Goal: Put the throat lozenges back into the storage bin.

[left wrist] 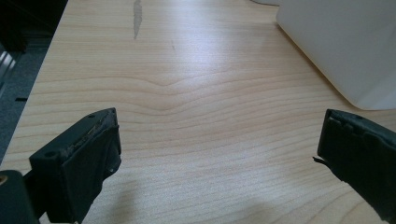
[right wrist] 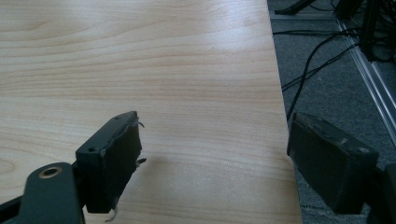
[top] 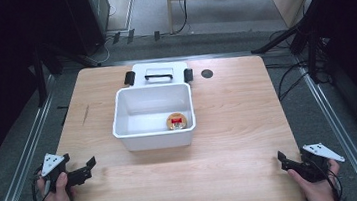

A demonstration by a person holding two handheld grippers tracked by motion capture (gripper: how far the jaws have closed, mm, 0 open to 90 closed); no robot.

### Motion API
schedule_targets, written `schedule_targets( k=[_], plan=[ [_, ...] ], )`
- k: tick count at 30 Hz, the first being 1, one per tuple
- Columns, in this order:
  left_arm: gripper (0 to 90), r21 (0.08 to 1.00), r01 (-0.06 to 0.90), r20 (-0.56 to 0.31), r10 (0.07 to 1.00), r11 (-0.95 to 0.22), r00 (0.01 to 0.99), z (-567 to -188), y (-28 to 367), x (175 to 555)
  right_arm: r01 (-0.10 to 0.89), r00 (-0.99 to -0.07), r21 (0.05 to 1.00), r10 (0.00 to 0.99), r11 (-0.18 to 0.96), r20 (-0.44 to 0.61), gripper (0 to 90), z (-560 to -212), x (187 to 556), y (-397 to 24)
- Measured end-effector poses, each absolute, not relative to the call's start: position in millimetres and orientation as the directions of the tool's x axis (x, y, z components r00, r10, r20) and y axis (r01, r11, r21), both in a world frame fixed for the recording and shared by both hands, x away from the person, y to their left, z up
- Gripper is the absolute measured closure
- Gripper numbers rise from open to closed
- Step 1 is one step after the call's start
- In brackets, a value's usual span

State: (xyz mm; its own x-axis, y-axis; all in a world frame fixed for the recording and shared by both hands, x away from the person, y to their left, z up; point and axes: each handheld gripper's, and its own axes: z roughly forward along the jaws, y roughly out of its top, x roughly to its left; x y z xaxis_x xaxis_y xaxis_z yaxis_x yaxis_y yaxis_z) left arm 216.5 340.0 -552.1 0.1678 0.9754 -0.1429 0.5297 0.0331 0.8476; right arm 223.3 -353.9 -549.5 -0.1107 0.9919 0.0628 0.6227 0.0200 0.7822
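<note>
Centrally, a white bin point(top: 153, 114) holds a round tin point(top: 177, 121), lid point(top: 159, 75) behind.

a round tin point(top: 176, 121) lies in the bin point(top: 129, 131), lid point(top: 158, 73) behind it.

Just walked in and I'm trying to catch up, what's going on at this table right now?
A person sits at a wooden table with a two-jaw gripper in each hand. The left gripper and the right gripper rest near the front corners, both with jaws apart and nothing between them. In the middle stands an open white bin with a small round item lying on its floor. The bin's lid lies flat just behind it. Neither gripper touches the bin.
</note>
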Motion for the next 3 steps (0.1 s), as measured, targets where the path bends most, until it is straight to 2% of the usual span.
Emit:
schedule_targets(
  k=[3],
  plan=[
    [0.0,0.848,0.53,-0.14,0.976,0.03,0.169,-552.1,339.7,217.1,0.624,-0.112,0.781,0.992,0.019,0.065,17.8,-549.5,223.6,-354.1]
  ],
)
